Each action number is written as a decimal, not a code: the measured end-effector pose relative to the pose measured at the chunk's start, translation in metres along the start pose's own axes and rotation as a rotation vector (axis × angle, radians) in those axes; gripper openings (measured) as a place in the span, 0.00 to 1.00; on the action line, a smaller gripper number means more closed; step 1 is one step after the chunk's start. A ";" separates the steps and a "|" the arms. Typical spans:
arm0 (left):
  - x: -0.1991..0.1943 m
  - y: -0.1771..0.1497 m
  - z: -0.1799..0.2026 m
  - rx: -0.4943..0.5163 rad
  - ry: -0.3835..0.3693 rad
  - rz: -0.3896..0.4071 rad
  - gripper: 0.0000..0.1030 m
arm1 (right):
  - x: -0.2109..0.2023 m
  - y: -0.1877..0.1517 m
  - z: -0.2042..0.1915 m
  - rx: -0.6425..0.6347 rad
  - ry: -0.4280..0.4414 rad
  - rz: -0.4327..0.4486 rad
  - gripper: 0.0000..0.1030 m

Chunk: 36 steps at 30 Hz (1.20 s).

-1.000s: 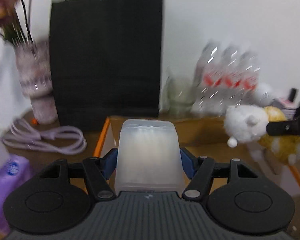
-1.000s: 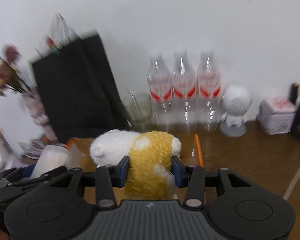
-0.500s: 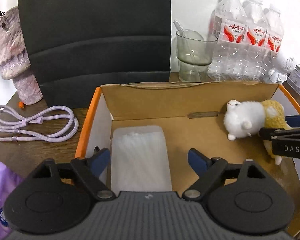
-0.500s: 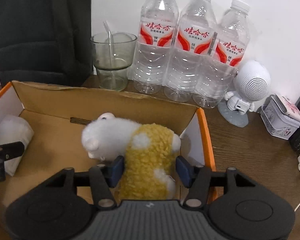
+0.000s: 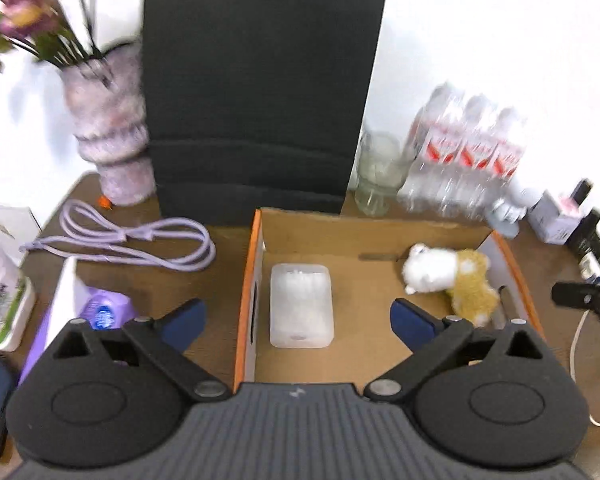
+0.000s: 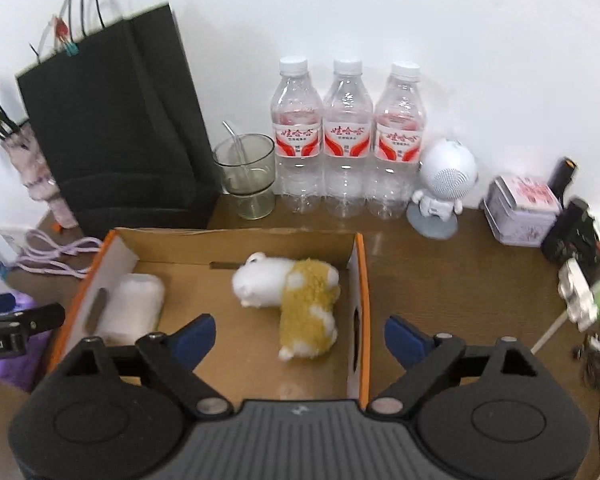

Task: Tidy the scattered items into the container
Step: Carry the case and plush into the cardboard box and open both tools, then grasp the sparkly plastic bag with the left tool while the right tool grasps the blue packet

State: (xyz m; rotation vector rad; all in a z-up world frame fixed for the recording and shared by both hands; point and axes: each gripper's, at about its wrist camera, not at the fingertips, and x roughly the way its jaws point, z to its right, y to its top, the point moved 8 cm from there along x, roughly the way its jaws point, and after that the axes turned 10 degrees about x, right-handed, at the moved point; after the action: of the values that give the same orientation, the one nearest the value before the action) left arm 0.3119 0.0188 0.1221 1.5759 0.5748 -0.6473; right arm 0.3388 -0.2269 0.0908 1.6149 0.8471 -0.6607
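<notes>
An open cardboard box (image 5: 256, 248) with orange edges stands on the wooden table; it also shows in the right wrist view (image 6: 360, 264). Inside it lie a frosted plastic case (image 5: 302, 310) at the left, also in the right wrist view (image 6: 134, 306), and a white and yellow plush toy (image 5: 448, 276) at the right, also in the right wrist view (image 6: 292, 296). My left gripper (image 5: 298, 320) is open and empty, raised above the box. My right gripper (image 6: 300, 334) is open and empty, above the box's right side.
A black paper bag (image 5: 260, 96), a glass (image 6: 246, 176) and three water bottles (image 6: 348, 140) stand behind the box. A purple cable (image 5: 128, 240), a purple pack (image 5: 100, 314) and a vase (image 5: 108, 128) are at the left. A white robot figure (image 6: 444, 184) and a tin (image 6: 520, 210) are at the right.
Both grippers let go of their items inside the box, opened wide, and have pulled up and back. The case and plush now lie in the box.
</notes>
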 end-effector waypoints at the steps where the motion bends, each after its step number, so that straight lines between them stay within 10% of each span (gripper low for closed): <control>1: -0.017 -0.003 0.002 0.016 0.029 0.066 0.98 | -0.009 -0.005 0.000 0.004 0.009 0.009 0.90; 6: -0.085 -0.054 0.022 0.071 0.093 0.504 1.00 | -0.076 -0.048 -0.013 0.038 0.113 0.361 0.91; 9: -0.081 -0.080 0.027 0.050 0.088 0.480 1.00 | -0.091 -0.087 -0.021 -0.003 0.150 0.506 1.00; 15: -0.098 -0.124 0.030 0.055 0.120 0.458 1.00 | -0.084 -0.125 -0.019 0.016 0.127 0.505 0.99; 25: -0.128 -0.285 0.075 0.073 -0.107 0.358 1.00 | -0.107 -0.291 -0.005 -0.031 0.211 0.426 1.00; 32: -0.089 -0.273 0.107 0.179 -0.194 0.288 0.94 | -0.091 -0.334 0.035 0.005 0.137 0.353 0.98; 36: -0.069 -0.267 0.120 0.170 -0.241 0.226 0.69 | -0.091 -0.327 0.039 0.028 0.159 0.347 0.95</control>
State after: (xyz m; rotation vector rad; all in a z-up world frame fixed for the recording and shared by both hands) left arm 0.0686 -0.0730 -0.0280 1.6610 0.1624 -0.7152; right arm 0.0208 -0.2483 -0.0331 1.8020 0.6494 -0.3035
